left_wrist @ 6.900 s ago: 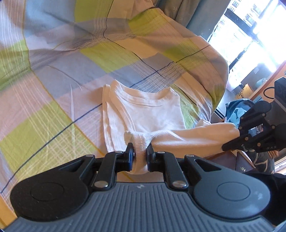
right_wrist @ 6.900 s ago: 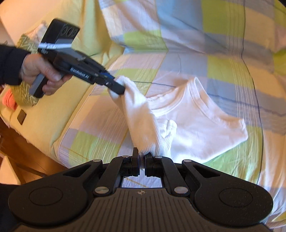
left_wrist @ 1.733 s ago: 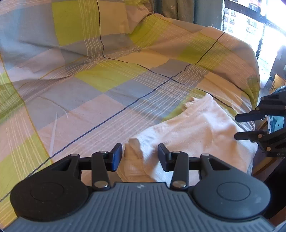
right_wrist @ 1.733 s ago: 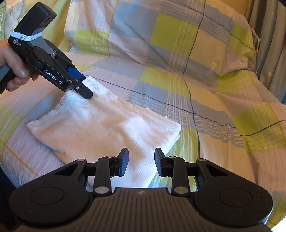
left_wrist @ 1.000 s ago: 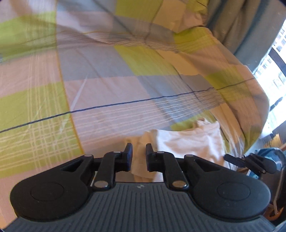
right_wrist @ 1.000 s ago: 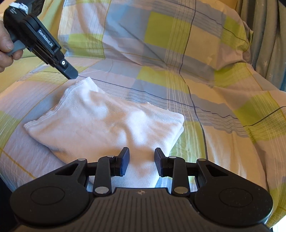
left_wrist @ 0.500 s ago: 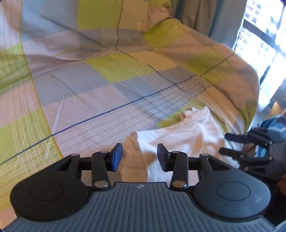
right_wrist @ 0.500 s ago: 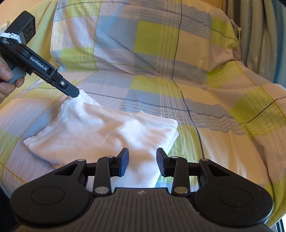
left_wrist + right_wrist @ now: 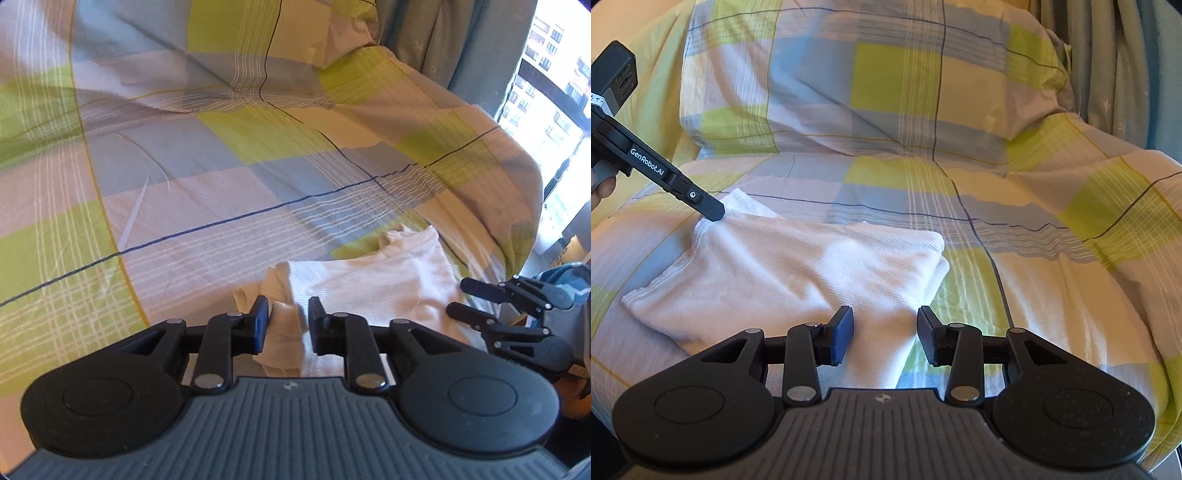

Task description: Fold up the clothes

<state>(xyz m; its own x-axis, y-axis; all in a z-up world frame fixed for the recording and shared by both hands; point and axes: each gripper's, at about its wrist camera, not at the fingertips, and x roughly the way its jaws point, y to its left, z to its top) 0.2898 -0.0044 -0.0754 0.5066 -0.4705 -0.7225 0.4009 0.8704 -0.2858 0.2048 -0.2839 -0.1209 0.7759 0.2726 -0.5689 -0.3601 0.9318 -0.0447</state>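
Observation:
A folded white T-shirt point(image 9: 798, 273) lies on the checked bedsheet; it also shows in the left wrist view point(image 9: 373, 280). My left gripper point(image 9: 284, 325) is open with a bunched corner of the shirt between its fingers, not clamped. In the right wrist view the left gripper point(image 9: 714, 212) touches the shirt's far left corner. My right gripper point(image 9: 884, 334) is open, its fingers straddling the shirt's near edge. In the left wrist view the right gripper point(image 9: 458, 299) sits at the shirt's right edge with its fingers apart.
The bed is covered by a green, blue and white checked sheet point(image 9: 1052, 280). A matching pillow point(image 9: 871, 85) lies behind the shirt. Grey-blue curtains point(image 9: 1126, 62) hang at the right. A bright window point(image 9: 554, 74) is past the bed's edge.
The left gripper closed briefly about a second ago and has opened again at the shirt's corner. The right gripper has opened a little wider. The shirt stays folded on the bed.

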